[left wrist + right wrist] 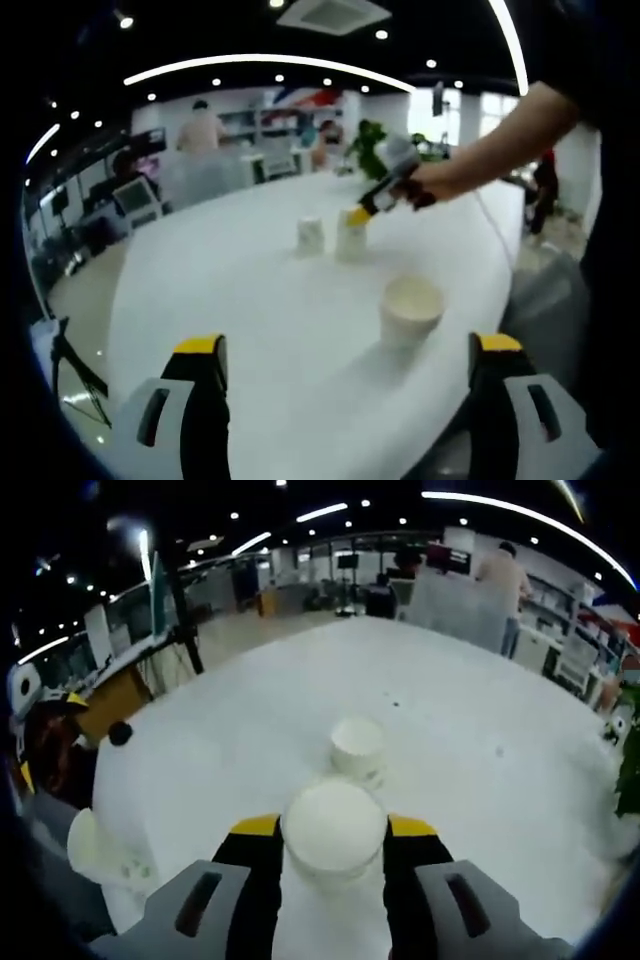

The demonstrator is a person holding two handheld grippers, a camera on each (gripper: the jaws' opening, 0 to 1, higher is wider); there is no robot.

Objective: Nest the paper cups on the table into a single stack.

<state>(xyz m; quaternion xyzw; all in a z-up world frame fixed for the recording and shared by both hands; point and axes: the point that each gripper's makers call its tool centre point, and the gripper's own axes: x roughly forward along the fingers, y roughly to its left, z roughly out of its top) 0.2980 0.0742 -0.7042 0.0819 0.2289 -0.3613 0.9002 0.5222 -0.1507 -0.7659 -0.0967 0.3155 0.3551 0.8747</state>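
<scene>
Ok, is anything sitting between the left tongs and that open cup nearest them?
Nothing visible. The open cup stands on bare table just ahead of the left tongs, whose jaws are wide apart. The right tongs grip a farther cup, well beyond that path.

White table [250,300], three paper cups [411,311]

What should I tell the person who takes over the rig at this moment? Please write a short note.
Left claw: open, holding nothing, over the near edge of the white table.
Right claw: closed around a paper cup standing on the table.
Second cup: just beyond it, apart.
Third cup: upright, nearest the left claw.
Done: no cups are nested.
Left: nest all three into one stack.
</scene>
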